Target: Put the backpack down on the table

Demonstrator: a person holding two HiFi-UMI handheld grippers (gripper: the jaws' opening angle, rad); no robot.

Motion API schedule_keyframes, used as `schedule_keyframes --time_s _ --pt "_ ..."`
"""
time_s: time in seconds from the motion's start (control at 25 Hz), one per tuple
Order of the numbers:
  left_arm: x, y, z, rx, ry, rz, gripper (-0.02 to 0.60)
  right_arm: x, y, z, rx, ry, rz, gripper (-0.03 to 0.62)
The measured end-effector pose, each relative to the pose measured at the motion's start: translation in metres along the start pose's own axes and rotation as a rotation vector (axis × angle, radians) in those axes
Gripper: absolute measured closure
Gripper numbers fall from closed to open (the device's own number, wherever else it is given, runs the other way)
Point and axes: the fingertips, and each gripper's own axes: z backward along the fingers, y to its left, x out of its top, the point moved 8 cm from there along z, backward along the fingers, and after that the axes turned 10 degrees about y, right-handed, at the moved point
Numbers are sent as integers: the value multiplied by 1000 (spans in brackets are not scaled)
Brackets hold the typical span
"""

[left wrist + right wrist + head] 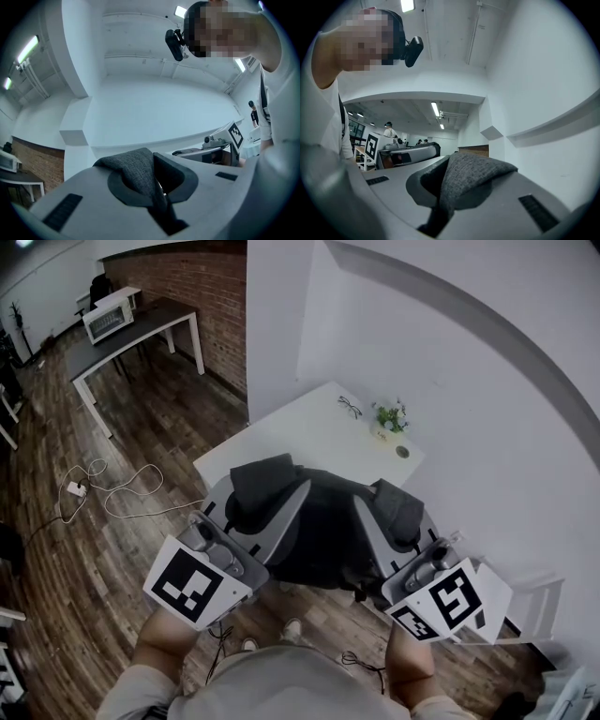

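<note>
A dark backpack [323,531] hangs over the near edge of a white table [281,442], the left gripper [153,183] and right gripper [449,190] each clenched on a fold of its grey fabric. Set down this close to the edge, it could tip to the floor, or a fold could slip out of a pinch. Pushed too far in, it could knock the glasses [350,407] and the small pot [387,432] near the far right corner. The pot holds a green plant; whether the backpack holds anything cannot be seen.
</note>
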Motion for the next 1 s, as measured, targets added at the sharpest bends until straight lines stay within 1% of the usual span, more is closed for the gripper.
schedule_keyframes --time_s 0.12,0.2,0.36,0.48,0.64,0.8,1.0 --pt "-6 11 -15 17 4 -3 537 -4 -16 -12 1 -2 9 554" --pt "-10 18 -23 36 5 -19 537 -7 -25 -20 5 -2 11 554" --pt "-19 30 -38 78 18 -35 537 -9 -44 -33 29 3 -3 554" --pt "-26 52 -65 83 37 -37 537 -13 -72 -52 32 7 -17 554" --pt "-33 69 -89 98 37 -49 537 -17 -96 -68 35 7 -17 554" --pt "-39 84 -113 85 44 -63 537 -20 -122 -80 29 8 -14 554" --pt "-59 102 -138 116 73 -86 537 -33 -153 -101 24 19 -4 554"
